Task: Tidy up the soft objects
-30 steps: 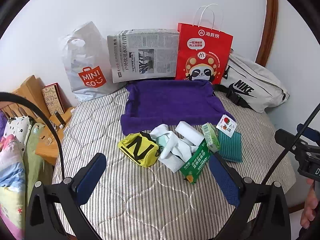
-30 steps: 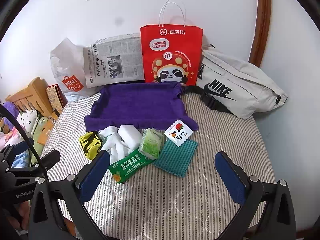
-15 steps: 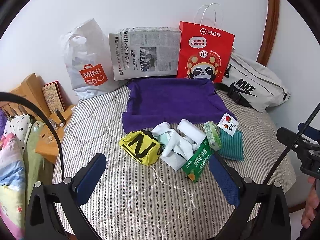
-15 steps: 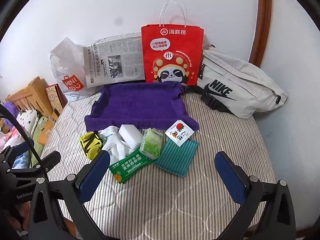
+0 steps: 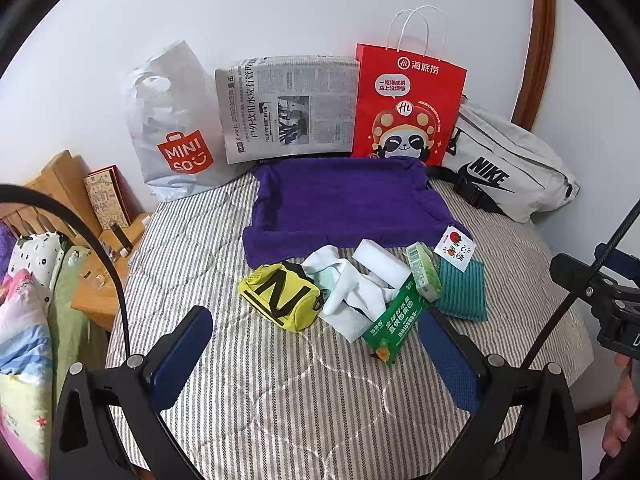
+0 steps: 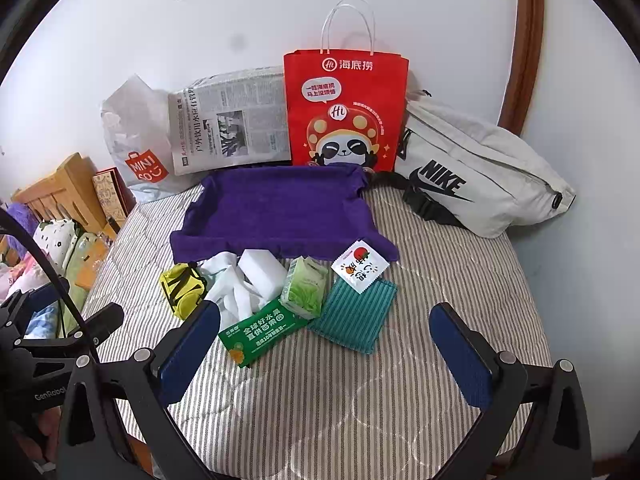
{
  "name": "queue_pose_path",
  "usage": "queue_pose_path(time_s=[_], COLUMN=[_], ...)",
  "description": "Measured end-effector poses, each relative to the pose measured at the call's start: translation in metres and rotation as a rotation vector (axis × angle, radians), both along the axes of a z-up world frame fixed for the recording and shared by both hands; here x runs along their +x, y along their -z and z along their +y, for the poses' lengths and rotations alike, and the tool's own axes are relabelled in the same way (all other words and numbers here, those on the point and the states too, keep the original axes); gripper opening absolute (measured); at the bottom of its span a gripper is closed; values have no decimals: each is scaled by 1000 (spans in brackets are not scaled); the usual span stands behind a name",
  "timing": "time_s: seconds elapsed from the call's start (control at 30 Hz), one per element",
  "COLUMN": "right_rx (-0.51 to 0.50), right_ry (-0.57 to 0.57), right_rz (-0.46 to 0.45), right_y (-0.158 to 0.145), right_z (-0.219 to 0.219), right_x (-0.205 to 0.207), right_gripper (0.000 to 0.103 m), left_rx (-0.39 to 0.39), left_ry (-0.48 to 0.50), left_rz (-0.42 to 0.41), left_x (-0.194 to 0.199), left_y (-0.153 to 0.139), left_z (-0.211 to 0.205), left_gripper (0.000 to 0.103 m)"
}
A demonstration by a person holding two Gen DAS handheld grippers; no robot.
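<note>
Both wrist cameras look forward and slightly down across the bed (image 5: 248, 380) toward the wall, from near its front edge. The left view sits left of the right one. Both share the purple tray (image 5: 344, 204) (image 6: 280, 208) at center frame.

"How many bags along the wall?"

"Three: one white MINISO plastic bag (image 5: 173, 128), one red paper bag (image 5: 404, 112), one Nike waist bag (image 5: 508, 168). Plus one newspaper (image 5: 288, 108)."

"And in the pile?"

"One yellow pouch (image 5: 280, 296), one white sponge (image 5: 382, 262), two green packets (image 6: 262, 330) (image 6: 305, 293), one teal cloth (image 6: 354, 318)."

Fuzzy, seemingly terry-cloth purple tray (image 5: 344, 200)
</note>
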State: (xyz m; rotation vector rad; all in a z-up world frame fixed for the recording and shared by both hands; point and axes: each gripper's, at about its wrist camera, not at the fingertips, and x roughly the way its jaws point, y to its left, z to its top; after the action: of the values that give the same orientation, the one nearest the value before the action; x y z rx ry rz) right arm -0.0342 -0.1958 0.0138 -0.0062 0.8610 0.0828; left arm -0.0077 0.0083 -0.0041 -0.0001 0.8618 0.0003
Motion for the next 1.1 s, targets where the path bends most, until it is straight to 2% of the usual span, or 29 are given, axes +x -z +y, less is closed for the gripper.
queue_pose_path(time_s=[1.1], right_rx=[-4], right_ry=[6], right_rz=[0], right_y=[-4], right_z=[0], right_x=[-1], right_gripper=[103], left_rx=[-2], left_ry=[6], left_rz=[-6], left_x=[-3], left_y=[2], left_z=[2], left_gripper=[103])
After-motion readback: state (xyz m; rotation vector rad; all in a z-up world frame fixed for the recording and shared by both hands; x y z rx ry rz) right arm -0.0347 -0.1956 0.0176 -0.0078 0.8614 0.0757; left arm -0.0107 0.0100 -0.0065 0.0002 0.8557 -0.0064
